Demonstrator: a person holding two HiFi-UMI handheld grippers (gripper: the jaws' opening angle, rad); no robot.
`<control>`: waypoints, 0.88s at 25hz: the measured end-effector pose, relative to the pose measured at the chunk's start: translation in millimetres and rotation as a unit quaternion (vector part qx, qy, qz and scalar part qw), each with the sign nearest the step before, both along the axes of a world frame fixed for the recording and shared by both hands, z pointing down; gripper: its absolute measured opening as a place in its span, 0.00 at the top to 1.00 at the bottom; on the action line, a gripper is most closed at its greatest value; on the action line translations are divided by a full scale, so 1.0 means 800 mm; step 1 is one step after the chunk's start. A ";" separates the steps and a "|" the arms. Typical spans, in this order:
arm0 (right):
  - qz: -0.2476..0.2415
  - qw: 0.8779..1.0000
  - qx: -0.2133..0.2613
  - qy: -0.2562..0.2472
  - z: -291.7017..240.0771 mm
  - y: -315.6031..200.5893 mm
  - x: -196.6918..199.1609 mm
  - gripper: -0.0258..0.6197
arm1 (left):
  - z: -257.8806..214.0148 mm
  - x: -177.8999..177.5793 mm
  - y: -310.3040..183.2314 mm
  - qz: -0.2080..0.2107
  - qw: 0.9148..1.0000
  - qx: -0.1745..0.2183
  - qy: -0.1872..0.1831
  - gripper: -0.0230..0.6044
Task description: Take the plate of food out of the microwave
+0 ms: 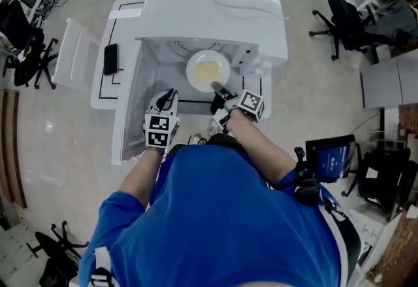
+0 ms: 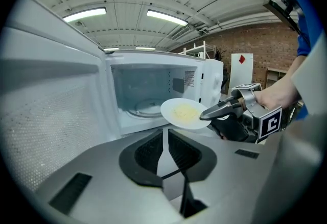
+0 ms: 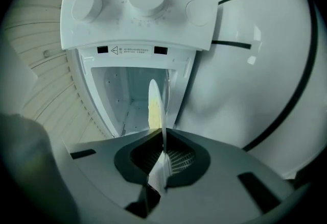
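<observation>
From above, a white microwave [image 1: 215, 11] sits on a white table [image 1: 101, 93] with its door [image 1: 127, 116] swung open to the left and a black phone [image 1: 111, 59] lying farther left. The plate of food [image 1: 208, 70] hangs at the mouth of the oven, and the right gripper [image 1: 219, 89] pinches its near right rim. The left gripper [image 1: 168, 97] is just left of it, near the door and well short of the plate. Along the left gripper [image 2: 164, 131], its jaws are drawn together with nothing between them. Beyond them the plate [image 2: 179, 112] is level and in the air, in front of the cavity and clear of the glass turntable [image 2: 145, 107]. Along the right gripper [image 3: 162, 139], the plate [image 3: 153, 100] shows edge-on, its rim clamped between the nearly closed jaws, with the knobbed control panel [image 3: 138, 8] beyond.
</observation>
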State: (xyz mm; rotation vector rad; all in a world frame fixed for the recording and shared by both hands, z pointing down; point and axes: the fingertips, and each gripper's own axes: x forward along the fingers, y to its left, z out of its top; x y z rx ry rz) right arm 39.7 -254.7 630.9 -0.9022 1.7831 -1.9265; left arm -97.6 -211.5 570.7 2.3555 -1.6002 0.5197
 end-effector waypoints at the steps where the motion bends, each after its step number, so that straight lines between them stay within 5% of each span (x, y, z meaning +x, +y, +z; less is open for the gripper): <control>1: 0.002 1.000 0.000 0.000 0.000 0.005 0.001 0.93 | -0.001 0.000 0.002 0.001 1.000 0.000 0.005 0.89; 22: 0.023 1.000 0.017 -0.009 -0.029 0.098 0.046 0.93 | -0.007 0.026 0.041 0.025 0.997 -0.007 0.076 0.92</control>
